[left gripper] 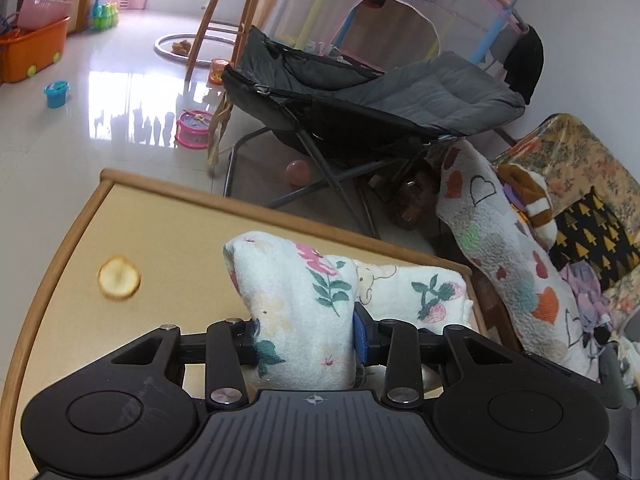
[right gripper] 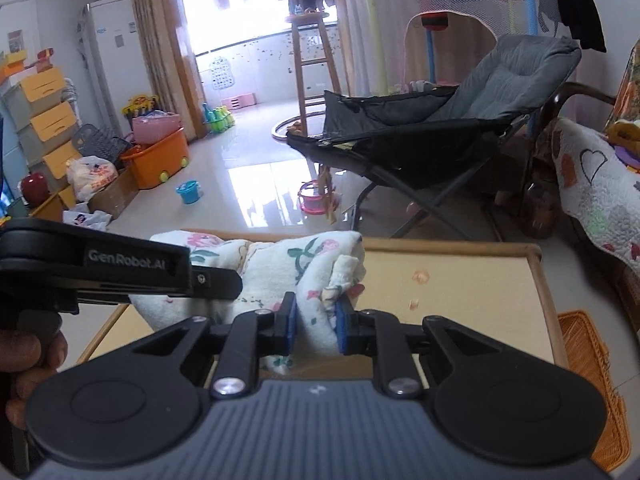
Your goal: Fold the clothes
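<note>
We are holding a floral-print white garment (left gripper: 304, 304) bunched above the tan wooden table (left gripper: 160, 232), pinched from two sides so it hangs between our hands. Our left gripper (left gripper: 306, 340) is clamping a thick wad of the cloth, which explains its jaws standing fairly wide. Our right gripper (right gripper: 316, 326) is squeezing a thinner fold between its blue pads (right gripper: 291, 326), jaws nearly together. In the right wrist view the left gripper is reaching in beside the bundle. Gripping two separate points probably lets us spread the cloth flat for folding.
</note>
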Available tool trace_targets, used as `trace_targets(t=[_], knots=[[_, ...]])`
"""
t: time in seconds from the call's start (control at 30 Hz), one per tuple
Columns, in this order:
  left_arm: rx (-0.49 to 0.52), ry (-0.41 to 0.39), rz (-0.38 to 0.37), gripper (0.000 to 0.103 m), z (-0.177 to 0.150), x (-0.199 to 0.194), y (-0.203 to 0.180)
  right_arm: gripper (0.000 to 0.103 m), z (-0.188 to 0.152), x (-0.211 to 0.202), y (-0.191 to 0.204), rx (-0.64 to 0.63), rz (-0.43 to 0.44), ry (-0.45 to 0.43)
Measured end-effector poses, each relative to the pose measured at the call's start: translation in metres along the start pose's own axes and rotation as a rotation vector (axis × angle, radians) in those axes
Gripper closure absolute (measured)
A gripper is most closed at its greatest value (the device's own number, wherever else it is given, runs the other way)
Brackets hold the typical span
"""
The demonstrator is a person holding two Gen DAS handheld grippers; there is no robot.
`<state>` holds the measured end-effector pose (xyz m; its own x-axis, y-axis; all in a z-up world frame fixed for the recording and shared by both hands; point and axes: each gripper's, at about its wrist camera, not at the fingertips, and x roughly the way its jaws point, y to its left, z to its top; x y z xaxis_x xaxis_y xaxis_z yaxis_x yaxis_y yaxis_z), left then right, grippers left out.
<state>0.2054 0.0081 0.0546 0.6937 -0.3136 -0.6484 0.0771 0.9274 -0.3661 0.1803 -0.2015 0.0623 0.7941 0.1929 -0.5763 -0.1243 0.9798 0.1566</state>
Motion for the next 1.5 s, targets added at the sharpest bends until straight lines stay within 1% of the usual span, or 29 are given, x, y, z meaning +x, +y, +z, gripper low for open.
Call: trace_targets(t=[0.2, 0.33, 0.53, 0.63, 0.77, 0.87, 0.93, 0.97, 1.07, 1.13, 1.27, 1.43, 1.5], knots=[[0.051, 0.012, 0.014, 0.064, 0.027, 0.031, -0.001, 0.084, 0.009, 0.029, -0.005, 0.001, -0.043, 0.005], [0.058, 0.027, 0.021, 0.064, 0.038, 0.057, 0.006, 0.084, 0.01, 0.046, -0.008, 0.004, -0.063, 0.011], [0.068, 0.051, 0.019, 0.064, 0.038, 0.091, 0.015, 0.084, 0.005, 0.071, -0.016, 0.025, -0.086, 0.043], [0.095, 0.044, 0.019, 0.064, 0.036, 0.104, 0.018, 0.084, 0.001, 0.08, -0.018, 0.023, -0.094, 0.054], [0.064, 0.05, -0.001, 0.064, 0.035, 0.114, 0.025, 0.084, -0.004, 0.086, -0.019, 0.016, -0.09, 0.061], [0.079, 0.04, -0.013, 0.061, 0.032, 0.117, 0.028, 0.084, -0.008, 0.086, -0.021, 0.032, -0.083, 0.052], [0.08, 0.037, -0.022, 0.059, 0.031, 0.119, 0.029, 0.083, -0.01, 0.086, -0.022, 0.033, -0.079, 0.046], [0.083, 0.037, -0.025, 0.056, 0.031, 0.119, 0.03, 0.083, -0.01, 0.086, -0.022, 0.03, -0.078, 0.046], [0.076, 0.034, -0.041, 0.054, 0.029, 0.118, 0.033, 0.081, -0.009, 0.083, -0.025, 0.044, -0.071, 0.037], [0.069, 0.03, -0.037, 0.048, 0.028, 0.115, 0.036, 0.078, -0.009, 0.08, -0.029, 0.069, -0.048, 0.023], [0.064, 0.014, -0.04, 0.047, 0.027, 0.104, 0.038, 0.069, -0.002, 0.07, -0.031, 0.062, -0.054, 0.007], [0.077, -0.026, -0.022, 0.047, 0.023, 0.083, 0.039, 0.068, 0.004, 0.061, -0.033, 0.057, -0.072, -0.01], [0.049, -0.028, -0.035, 0.046, 0.022, 0.079, 0.044, 0.068, 0.004, 0.067, -0.034, 0.053, -0.076, 0.014]])
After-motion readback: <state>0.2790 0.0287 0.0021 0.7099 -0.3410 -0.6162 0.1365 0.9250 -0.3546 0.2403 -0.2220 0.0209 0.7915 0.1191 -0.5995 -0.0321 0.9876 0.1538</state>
